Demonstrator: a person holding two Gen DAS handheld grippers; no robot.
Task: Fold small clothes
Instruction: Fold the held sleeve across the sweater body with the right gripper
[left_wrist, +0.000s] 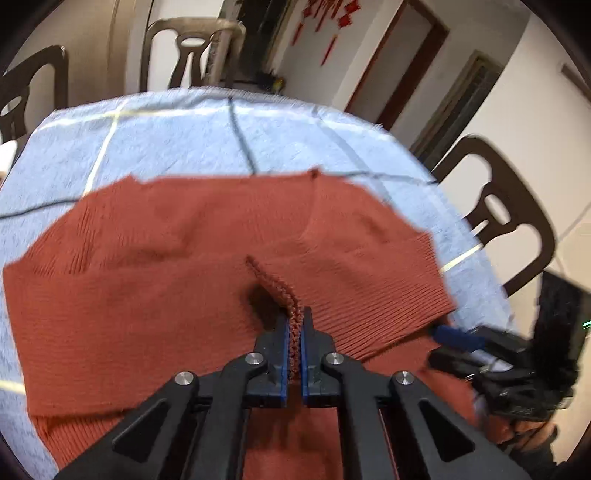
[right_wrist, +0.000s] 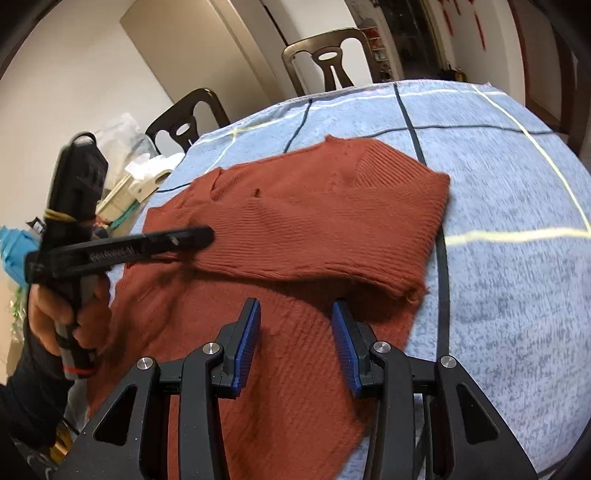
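A rust-red ribbed knit sweater (left_wrist: 177, 266) lies on the blue table cover (left_wrist: 166, 147), partly folded over itself. My left gripper (left_wrist: 294, 325) is shut on a raised edge of the sweater and pinches it between the blue pads. In the right wrist view the sweater (right_wrist: 314, 221) has its upper part folded across. My right gripper (right_wrist: 295, 332) is open and empty just above the sweater's near part. The left gripper (right_wrist: 199, 234) shows there from the side, over the sweater's left edge. The right gripper (left_wrist: 454, 338) shows blurred at the sweater's right edge.
The table cover (right_wrist: 517, 277) is light blue with dark and yellow lines. Dark chairs (left_wrist: 498, 221) stand around the table, also seen in the right wrist view (right_wrist: 184, 122). Bags and clutter (right_wrist: 129, 177) sit beyond the table's left edge.
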